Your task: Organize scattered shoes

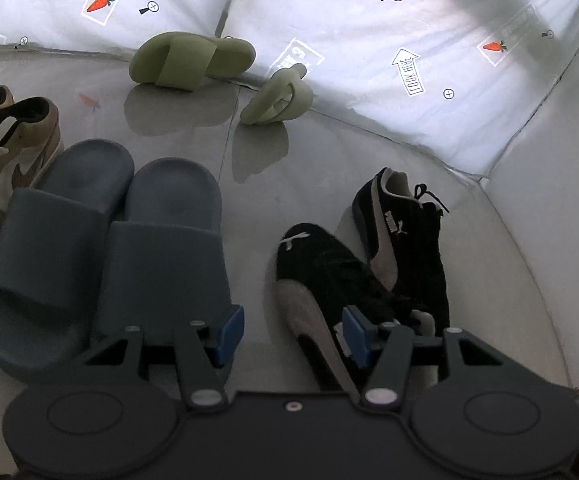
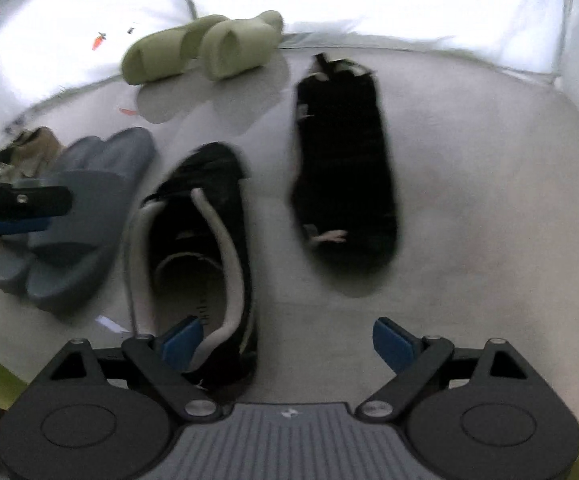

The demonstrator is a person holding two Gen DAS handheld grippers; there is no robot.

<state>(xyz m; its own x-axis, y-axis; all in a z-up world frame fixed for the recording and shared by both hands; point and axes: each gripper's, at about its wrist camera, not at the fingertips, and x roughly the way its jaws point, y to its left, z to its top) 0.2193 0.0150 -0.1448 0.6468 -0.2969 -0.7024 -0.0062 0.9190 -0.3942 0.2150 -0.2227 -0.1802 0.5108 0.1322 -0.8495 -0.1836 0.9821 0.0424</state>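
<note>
Four pairs of shoes on the grey floor, both grippers hanging over the black pair.

The left gripper (image 1: 293, 330) has its blue pads spread wide and nothing between them, just hovering above the near black sneaker (image 1: 317, 280), whose mate, the far black sneaker (image 1: 405, 240), lies just beside it, tipped on its side. The blue-grey slides (image 1: 101, 248) sit neatly side by side to the left, touching the tan sneakers (image 1: 13, 148) at the edge. The green slides (image 1: 193, 60) are tumbled against the white backdrop (image 1: 369, 20), well apart from the rest. The right gripper (image 2: 285, 344) is spread wide too, holding nothing; one pad overlaps the near sneaker's heel opening, contact unclear since it's blurry.
</note>
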